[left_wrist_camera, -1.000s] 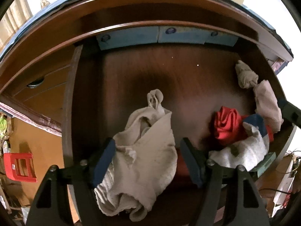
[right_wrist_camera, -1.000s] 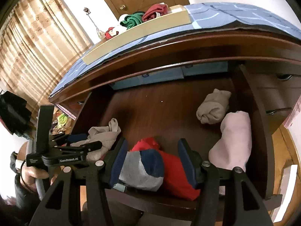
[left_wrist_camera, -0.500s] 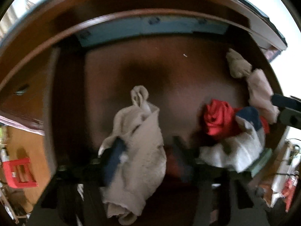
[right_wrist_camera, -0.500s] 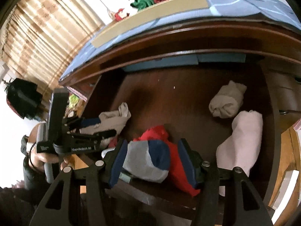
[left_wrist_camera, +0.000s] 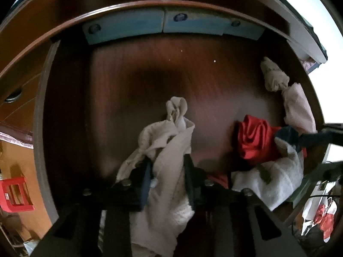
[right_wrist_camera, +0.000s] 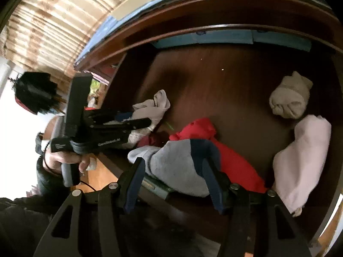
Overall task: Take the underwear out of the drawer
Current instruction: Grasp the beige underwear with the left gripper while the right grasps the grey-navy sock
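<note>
Left tongs (left_wrist_camera: pixel 166 172): my jaws are closing, with the beige underwear (left_wrist_camera: pixel 169 150) bunched between the two blue pads; the cloth already looks pinched, though blur near the pads makes the contact a little uncertain.
Right tongs (right_wrist_camera: pixel 174 178): my jaws stand half apart around the grey and navy underwear (right_wrist_camera: pixel 180 167); I cannot tell whether the pads press on it.
Beige underwear: lies on the drawer (left_wrist_camera: pixel 133 85) floor near the front, towards the left side, one knotted end pointing to the back.
Grey and navy underwear: sits at the drawer's front edge, lying on a red garment (right_wrist_camera: pixel 233 162).
Other clothes: a beige rolled bundle (right_wrist_camera: pixel 289 96) and a pale pink roll (right_wrist_camera: pixel 304 162) lie along the right wall, touching each other.
My left hand (right_wrist_camera: pixel 64 158): seen from the right camera, wrapped around the grip of the left tongs.
Drawer back: a pale blue strip (left_wrist_camera: pixel 171 24) runs across it.
</note>
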Motion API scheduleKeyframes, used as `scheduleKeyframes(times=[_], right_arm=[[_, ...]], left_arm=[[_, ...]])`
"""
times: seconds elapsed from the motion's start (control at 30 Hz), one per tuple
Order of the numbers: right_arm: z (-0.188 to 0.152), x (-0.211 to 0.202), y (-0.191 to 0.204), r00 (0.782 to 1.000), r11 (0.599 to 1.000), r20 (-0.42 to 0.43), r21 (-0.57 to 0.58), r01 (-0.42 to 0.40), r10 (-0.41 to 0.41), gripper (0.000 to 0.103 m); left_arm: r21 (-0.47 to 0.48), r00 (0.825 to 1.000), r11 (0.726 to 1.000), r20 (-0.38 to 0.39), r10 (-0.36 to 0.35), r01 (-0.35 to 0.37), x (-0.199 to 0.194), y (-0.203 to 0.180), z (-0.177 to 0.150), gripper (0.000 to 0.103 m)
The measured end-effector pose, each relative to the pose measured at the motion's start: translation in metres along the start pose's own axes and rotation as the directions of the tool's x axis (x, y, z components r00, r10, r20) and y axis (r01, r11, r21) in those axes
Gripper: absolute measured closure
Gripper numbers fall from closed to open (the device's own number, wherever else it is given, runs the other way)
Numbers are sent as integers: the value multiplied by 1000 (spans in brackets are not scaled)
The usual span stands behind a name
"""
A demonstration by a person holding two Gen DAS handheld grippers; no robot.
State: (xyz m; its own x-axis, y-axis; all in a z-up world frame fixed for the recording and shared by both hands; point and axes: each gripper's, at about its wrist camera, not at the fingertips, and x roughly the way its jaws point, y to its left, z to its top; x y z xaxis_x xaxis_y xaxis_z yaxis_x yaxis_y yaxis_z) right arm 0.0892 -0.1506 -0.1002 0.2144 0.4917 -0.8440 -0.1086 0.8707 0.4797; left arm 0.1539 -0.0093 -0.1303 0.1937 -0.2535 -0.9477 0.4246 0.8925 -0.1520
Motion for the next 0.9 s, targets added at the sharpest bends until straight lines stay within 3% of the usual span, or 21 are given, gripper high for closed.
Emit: scheduleKeyframes(times=[0.13, 0.2, 0.27, 0.3, 0.33, 0.43, 0.57, 0.77, 0.9], right_arm=[[1, 24, 1, 994, 1000, -105, 19, -6, 8, 45], [-2, 32, 1, 993, 999, -114, 38, -16, 20, 45], [-2, 38, -5, 991, 997, -127, 72, -30, 39, 58], [-3, 41, -8, 990, 997, -135, 78, -26, 37, 79], [-3, 43, -10, 989, 996, -141, 86, -26, 38, 87], [-6, 44, -14, 989, 992, -127, 113, -60, 74, 91], [-3, 32, -17, 997, 990, -62, 130, -46, 54, 91], [2, -1, -45, 985, 960, 164, 263, -92, 50, 91], [3, 4, -55, 979, 949, 201, 311, -43, -21, 91]], left_arm=[[-28, 998, 999, 44, -44, 46, -8, 6, -2, 85], [-32, 997, 998, 58, -56, 58, -13, 8, -3, 86], [-24, 995, 997, 72, -65, 67, -20, 9, -5, 86], [-18, 994, 997, 82, -72, 73, -25, 11, -7, 86], [-14, 993, 997, 93, -78, 79, -30, 12, -7, 86], [-13, 989, 996, 121, -88, 90, -39, 13, -4, 87], [-10, 987, 996, 136, -90, 92, -38, 10, 2, 87], [-18, 983, 994, 154, -101, 105, -31, 5, 19, 87], [-27, 990, 996, 115, -87, 91, -15, 1, 30, 87]])
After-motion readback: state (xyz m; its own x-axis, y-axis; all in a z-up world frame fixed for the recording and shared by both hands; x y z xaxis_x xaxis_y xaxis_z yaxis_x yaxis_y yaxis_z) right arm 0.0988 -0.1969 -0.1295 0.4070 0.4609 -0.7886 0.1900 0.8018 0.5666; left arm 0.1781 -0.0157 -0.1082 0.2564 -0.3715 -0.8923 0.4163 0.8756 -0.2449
